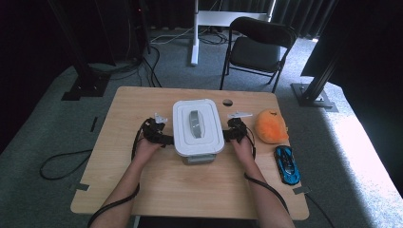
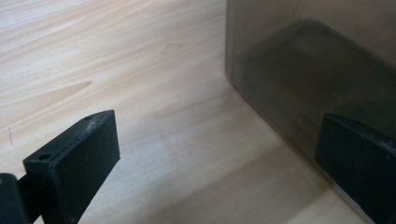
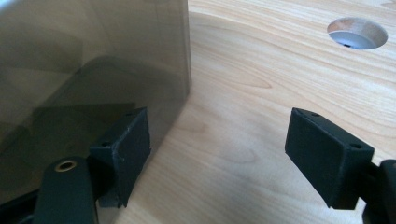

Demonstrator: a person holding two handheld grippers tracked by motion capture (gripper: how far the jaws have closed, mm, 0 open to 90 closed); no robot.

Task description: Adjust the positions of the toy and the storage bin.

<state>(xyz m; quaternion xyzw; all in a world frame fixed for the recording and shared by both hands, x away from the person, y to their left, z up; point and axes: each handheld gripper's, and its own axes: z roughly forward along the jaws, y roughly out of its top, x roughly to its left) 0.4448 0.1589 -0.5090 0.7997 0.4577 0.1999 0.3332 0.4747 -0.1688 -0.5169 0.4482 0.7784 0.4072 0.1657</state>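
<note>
A storage box with a white lid and a grey handle stands in the middle of the wooden table. My left gripper lies against the box's left side, and my right gripper against its right side. In the left gripper view the jaws stand open over bare wood, the right one close to the box's smoky wall. In the right gripper view the jaws are open too. The left one sits by the box wall, with only table between them.
An orange plush toy and a blue toy car lie right of the box. A cable hole is behind the box. A black folding chair stands beyond the table's far edge.
</note>
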